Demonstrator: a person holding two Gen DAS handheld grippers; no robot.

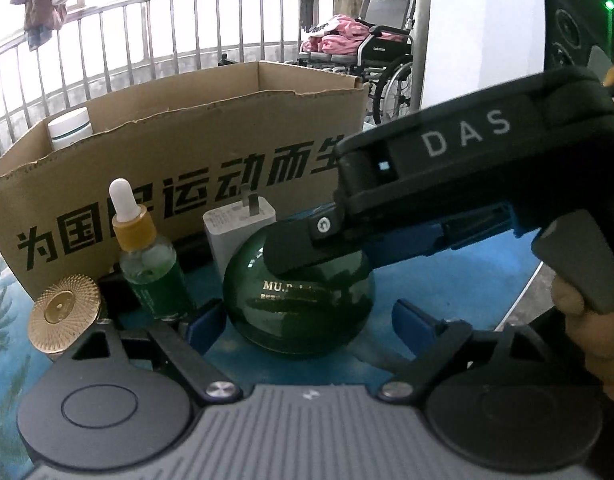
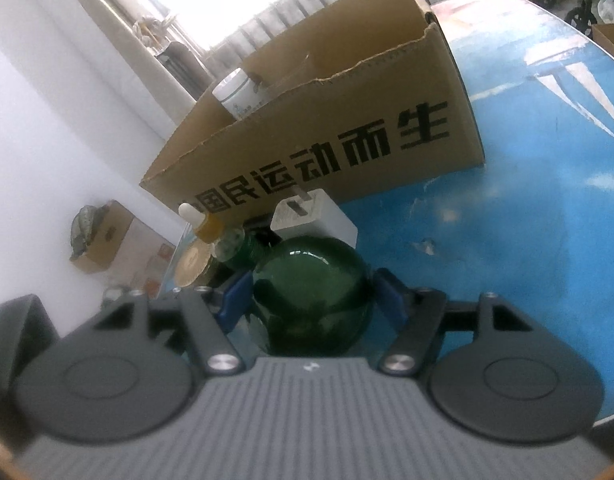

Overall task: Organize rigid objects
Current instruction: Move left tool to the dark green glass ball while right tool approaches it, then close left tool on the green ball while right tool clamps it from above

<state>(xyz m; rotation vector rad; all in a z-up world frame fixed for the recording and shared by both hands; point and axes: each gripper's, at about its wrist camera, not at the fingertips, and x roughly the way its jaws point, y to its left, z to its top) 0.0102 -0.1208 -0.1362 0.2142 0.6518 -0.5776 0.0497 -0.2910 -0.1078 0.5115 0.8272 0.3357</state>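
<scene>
The round green bottle stands on the blue table, just in front of the cardboard box and close to its printed wall. The left tool sits low at the bottle's base with its blue pads spread wide, one on each side and both clear of the glass. The right tool reaches over the bottle from the right side of the left wrist view; its pads flank the bottle closely, and whether they press on the glass cannot be told. No earlier view is on hand.

To the left of the bottle stands a dropper bottle with a white bulb and yellow collar. A gold ribbed lid lies at the table edge beyond it. A white charger stands upright behind the green bottle, prongs up, against the box. A white jar stands inside the box at its left end. A hand holds the right tool's grip.
</scene>
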